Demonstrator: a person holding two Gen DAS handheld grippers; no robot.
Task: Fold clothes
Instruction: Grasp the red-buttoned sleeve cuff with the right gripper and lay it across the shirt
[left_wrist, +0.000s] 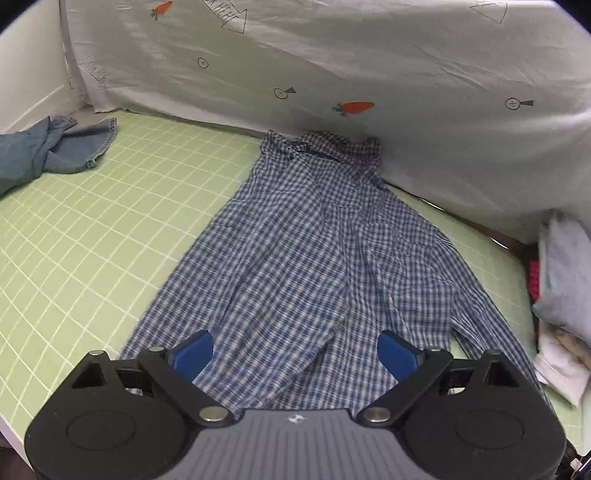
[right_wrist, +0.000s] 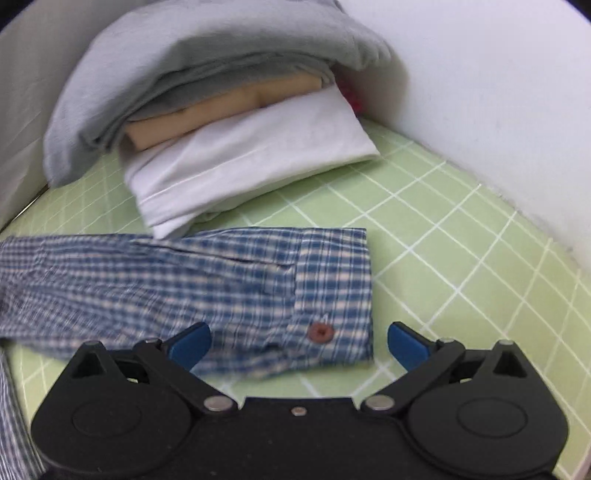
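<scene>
A blue and white checked shirt (left_wrist: 314, 258) lies spread lengthwise on the green grid mat (left_wrist: 110, 229), collar toward the far cloth backdrop. My left gripper (left_wrist: 295, 354) hovers open over the shirt's near hem, nothing between its blue pads. In the right wrist view the shirt's sleeve (right_wrist: 184, 284) lies flat across the mat, its cuff (right_wrist: 332, 291) with a reddish button (right_wrist: 322, 332) pointing right. My right gripper (right_wrist: 299, 347) is open just above the cuff's near edge, with its left pad over the fabric and its right pad over bare mat.
Crumpled denim clothing (left_wrist: 55, 147) lies at the far left of the mat. A stack of folded clothes, grey, tan and white (right_wrist: 221, 122), sits behind the sleeve, against a white wall (right_wrist: 480, 92). A grey printed sheet (left_wrist: 332, 66) hangs as backdrop.
</scene>
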